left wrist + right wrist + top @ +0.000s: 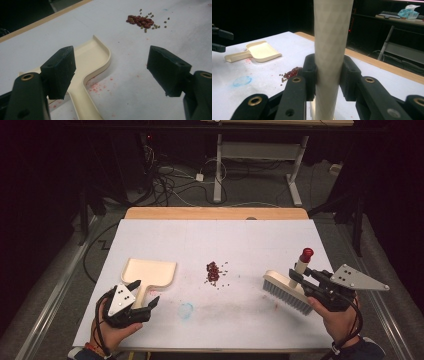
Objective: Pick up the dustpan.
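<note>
Here the right gripper [306, 281] clamps the brush [287, 291] handle upright.

brush [288, 290]: upright handle, bristles on table | cream dustpan [149, 273]: flat, left | beans [214, 272]: centre pile

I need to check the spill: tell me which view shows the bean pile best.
The left gripper view: the bean pile is close enough to tell red beans from small green ones. The high view shows a small dark cluster; the right gripper view a low, partly hidden patch.

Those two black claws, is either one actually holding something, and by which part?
The right gripper clamps the brush by its upright pale handle. The left gripper holds nothing; its jaws stand open over the dustpan's handle.
</note>
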The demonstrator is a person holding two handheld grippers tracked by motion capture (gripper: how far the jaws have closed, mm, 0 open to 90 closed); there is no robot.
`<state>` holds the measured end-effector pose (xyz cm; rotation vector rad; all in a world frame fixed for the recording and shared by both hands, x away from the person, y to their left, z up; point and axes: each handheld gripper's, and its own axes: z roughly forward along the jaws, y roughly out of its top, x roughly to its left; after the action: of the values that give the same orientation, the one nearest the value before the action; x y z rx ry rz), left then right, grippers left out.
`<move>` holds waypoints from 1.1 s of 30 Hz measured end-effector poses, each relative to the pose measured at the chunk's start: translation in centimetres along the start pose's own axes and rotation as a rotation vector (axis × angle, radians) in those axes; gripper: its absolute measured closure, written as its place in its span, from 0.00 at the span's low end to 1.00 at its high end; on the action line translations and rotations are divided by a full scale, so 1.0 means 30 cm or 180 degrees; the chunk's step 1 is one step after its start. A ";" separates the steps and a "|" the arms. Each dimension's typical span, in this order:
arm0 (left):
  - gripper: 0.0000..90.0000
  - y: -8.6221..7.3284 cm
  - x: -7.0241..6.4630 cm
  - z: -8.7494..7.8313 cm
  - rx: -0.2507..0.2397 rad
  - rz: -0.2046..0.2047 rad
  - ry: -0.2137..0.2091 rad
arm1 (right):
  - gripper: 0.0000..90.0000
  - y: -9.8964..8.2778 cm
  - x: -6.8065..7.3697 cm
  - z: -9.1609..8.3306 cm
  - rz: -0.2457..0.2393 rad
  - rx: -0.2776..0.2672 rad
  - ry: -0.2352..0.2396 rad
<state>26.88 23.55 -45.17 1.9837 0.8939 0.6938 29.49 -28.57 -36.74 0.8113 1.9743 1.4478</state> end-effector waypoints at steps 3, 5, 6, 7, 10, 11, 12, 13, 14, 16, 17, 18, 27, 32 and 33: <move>0.25 -0.003 -0.003 -0.002 0.0076 0.0041 0.0044 | 0.78 0.000 -0.002 0.001 -0.0013 -0.0005 -0.0015; 0.25 -0.008 -0.002 -0.009 0.0083 0.0011 0.0030 | 0.78 0.001 -0.004 0.005 0.0020 -0.0006 -0.0008; 0.25 -0.009 -0.002 -0.012 0.0087 0.0007 0.0043 | 0.78 0.002 -0.006 0.008 -0.0001 -0.0014 -0.0018; 0.25 -0.012 0.000 -0.017 0.0078 -0.0005 0.0051 | 0.78 0.003 -0.006 0.012 0.0018 -0.0009 -0.0012; 0.25 -0.020 0.007 -0.025 0.0147 -0.0048 0.0103 | 0.78 0.005 -0.010 0.022 0.0001 -0.0017 -0.0014; 0.25 -0.025 0.009 -0.028 0.0171 -0.0081 0.0108 | 0.78 0.007 -0.011 0.032 0.0001 -0.0026 -0.0004; 0.25 -0.033 0.012 -0.035 0.0252 -0.0120 0.0167 | 0.78 0.008 -0.011 0.035 0.0005 -0.0018 0.0003; 0.25 -0.033 0.012 -0.035 0.0252 -0.0120 0.0167 | 0.78 0.009 -0.011 0.038 0.0002 -0.0025 0.0007; 0.25 -0.044 0.017 -0.043 0.0350 -0.0231 0.0218 | 0.78 0.010 -0.011 0.041 -0.0002 -0.0028 0.0003; 0.26 -0.049 0.021 -0.045 0.0430 -0.0318 0.0264 | 0.78 0.010 -0.011 0.047 -0.0001 -0.0014 0.0000; 0.26 -0.059 0.033 -0.042 0.0591 -0.0567 0.0249 | 0.78 0.010 -0.011 0.050 -0.0001 -0.0006 0.0000; 0.26 -0.064 0.039 -0.039 0.0624 -0.0646 0.0191 | 0.78 0.010 -0.010 0.052 0.0006 0.0007 -0.0006; 0.25 -0.076 0.066 -0.002 0.0878 -0.0771 0.0252 | 0.78 0.010 -0.021 0.056 -0.0004 -0.0005 -0.0048; 0.25 -0.067 0.076 0.072 0.1086 -0.0819 0.0233 | 0.78 0.012 -0.028 0.050 0.0026 -0.0027 -0.0099; 0.25 -0.067 0.076 0.072 0.1086 -0.0819 0.0233 | 0.78 0.013 -0.027 0.049 0.0036 -0.0023 -0.0106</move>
<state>29.16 25.16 -47.64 2.0927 1.3581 0.4928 31.16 -28.17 -36.67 0.8393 1.9417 1.4380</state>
